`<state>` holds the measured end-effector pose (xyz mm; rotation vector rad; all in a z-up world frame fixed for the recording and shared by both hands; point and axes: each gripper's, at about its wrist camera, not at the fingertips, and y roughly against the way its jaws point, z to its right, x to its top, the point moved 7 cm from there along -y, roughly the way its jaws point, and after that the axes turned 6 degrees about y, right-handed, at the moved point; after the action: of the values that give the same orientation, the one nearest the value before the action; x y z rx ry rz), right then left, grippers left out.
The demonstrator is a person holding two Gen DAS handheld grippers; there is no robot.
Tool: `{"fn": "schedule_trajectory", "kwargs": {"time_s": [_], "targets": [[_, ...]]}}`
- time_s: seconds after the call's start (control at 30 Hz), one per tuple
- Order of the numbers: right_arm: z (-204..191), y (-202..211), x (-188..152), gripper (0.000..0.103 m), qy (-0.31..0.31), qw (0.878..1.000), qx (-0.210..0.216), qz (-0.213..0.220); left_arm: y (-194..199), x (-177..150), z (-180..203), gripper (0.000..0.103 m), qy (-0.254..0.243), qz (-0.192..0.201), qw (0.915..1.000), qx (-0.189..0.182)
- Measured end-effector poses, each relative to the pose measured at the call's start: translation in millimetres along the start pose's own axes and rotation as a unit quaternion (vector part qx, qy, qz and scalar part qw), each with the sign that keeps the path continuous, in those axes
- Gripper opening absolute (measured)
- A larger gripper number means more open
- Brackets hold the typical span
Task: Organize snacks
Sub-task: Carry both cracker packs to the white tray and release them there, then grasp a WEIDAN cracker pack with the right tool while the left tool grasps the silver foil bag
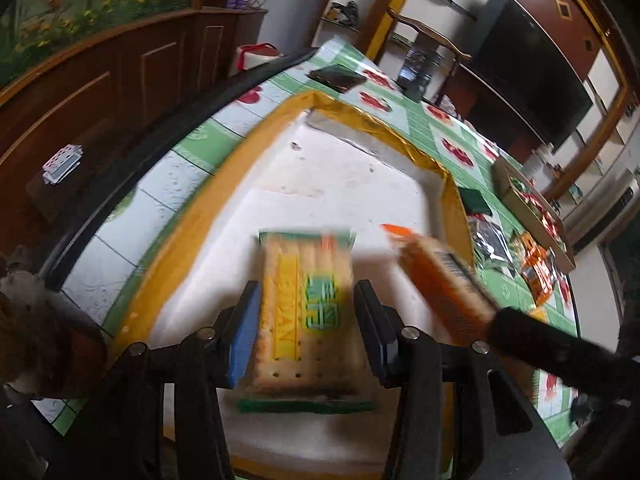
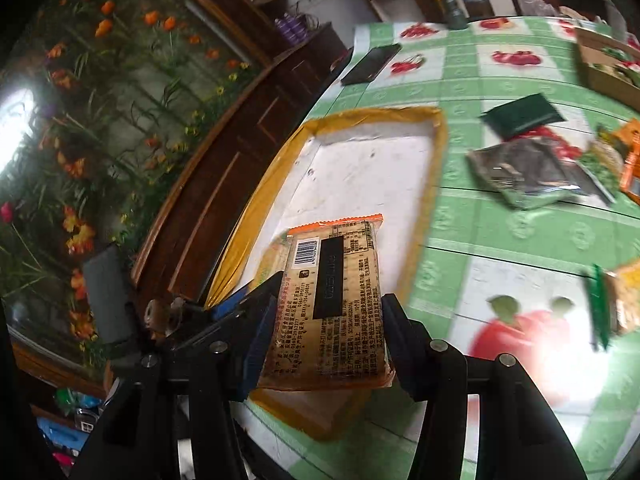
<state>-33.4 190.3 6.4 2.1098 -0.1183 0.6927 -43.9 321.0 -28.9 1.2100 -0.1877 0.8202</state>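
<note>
My left gripper (image 1: 306, 300) is shut on a green-trimmed cracker pack (image 1: 306, 304) and holds it over the white floor of a shallow box with yellow taped rim (image 1: 224, 184). My right gripper (image 2: 328, 316) is shut on an orange-trimmed cracker pack (image 2: 332, 300), label and barcode side up, above the near end of the same box (image 2: 436, 152). That orange pack (image 1: 440, 280) and the right gripper's dark arm show at the right of the left wrist view, beside the green pack.
On the green fruit-print tablecloth (image 2: 500, 232) lie a dark green packet (image 2: 522, 116), a silver-black packet (image 2: 520, 172), orange packs (image 2: 632, 160), a black phone (image 2: 370, 64) and a cardboard box of snacks (image 2: 608, 64). A wooden cabinet (image 1: 100, 80) runs along the table's left.
</note>
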Motion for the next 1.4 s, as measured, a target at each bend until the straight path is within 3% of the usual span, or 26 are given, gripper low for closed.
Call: {"fn": "schedule_trajectory", "kwargs": {"time_s": [0.2, 0.43, 0.5, 0.67, 0.83, 0.93, 1.13, 1.4], "targets": [[-0.7, -25.3, -5.8, 0.057, -0.004, 1.0, 0.002, -0.023, 7.0, 4.8, -1.4, 0.052, 0.013, 0.009, 0.9997, -0.019], [8.6, -26.2, -6.4, 0.056, -0.016, 1.0, 0.011, -0.017, 12.7, 4.7, 6.5, 0.053, 0.015, 0.012, 0.9993, -0.032], [13.9, -21.0, -6.9, 0.056, -0.015, 1.0, -0.011, -0.009, 15.8, 4.7, 9.4, 0.053, 0.013, 0.015, 0.9992, -0.035], [25.8, -11.4, -8.6, 0.056, -0.023, 1.0, -0.017, -0.003, 22.3, 4.0, 18.2, 0.055, 0.008, 0.019, 0.999, -0.039], [32.8, 5.3, -9.7, 0.057, -0.035, 0.999, 0.011, 0.015, 28.5, -1.0, 34.5, 0.061, -0.015, 0.016, 0.9988, -0.044], [43.3, 29.5, -11.5, 0.061, -0.028, 0.999, 0.004, 0.041, 31.1, -8.9, 52.4, 0.063, -0.045, 0.008, 0.9977, -0.051], [98.3, 92.5, -21.5, 0.065, -0.045, 0.994, -0.04, 0.095, 27.8, -31.4, 96.8, 0.063, -0.106, -0.016, 0.9918, -0.07], [198.7, 160.0, -46.8, 0.067, -0.114, 0.976, -0.132, 0.128, 31.1, -46.8, 128.8, 0.065, -0.125, -0.029, 0.9874, -0.092]]}}
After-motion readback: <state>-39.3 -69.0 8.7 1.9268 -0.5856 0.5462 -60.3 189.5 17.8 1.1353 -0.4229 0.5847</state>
